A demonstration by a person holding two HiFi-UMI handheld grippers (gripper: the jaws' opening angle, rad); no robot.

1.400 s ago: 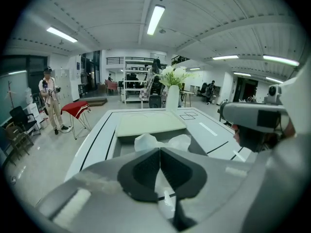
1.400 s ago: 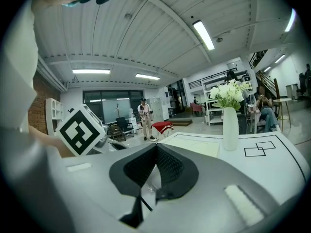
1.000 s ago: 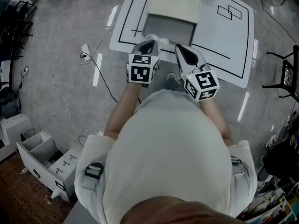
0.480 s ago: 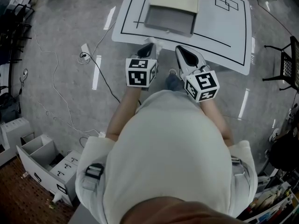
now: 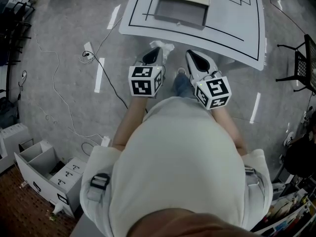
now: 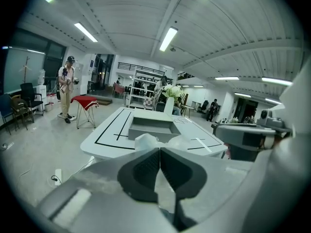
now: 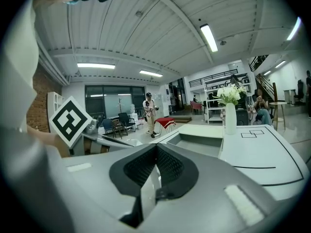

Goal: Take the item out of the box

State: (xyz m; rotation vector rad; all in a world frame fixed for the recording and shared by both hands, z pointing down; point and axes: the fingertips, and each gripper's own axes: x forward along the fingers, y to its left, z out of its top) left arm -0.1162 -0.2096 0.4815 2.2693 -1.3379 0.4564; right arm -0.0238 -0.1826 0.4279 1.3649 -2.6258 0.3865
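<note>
Though clamped shut on the item (image 5: 163,46) at upper centre of the head view, clear of the box (image 5: 181,14) and just below the table (image 5: 237,33) edge, could lose it to the floor (image 5: 69,38): pinched only by a crumpled fringe at the left gripper (image 5: 156,54) tips, so liable to slip on a jolt. Right gripper (image 5: 190,54) closed as well, on nothing. Seen only in the left gripper view: pads (image 6: 143,169) pressed together, item (image 6: 145,141) bulging just beyond them; only in the head view: floor underneath.

Bare floor (image 5: 64,98) lies open before the counter (image 5: 242,36) carrying the box (image 5: 180,19); a cable (image 5: 112,87) trails left, a chair (image 5: 305,70) stands right.
</note>
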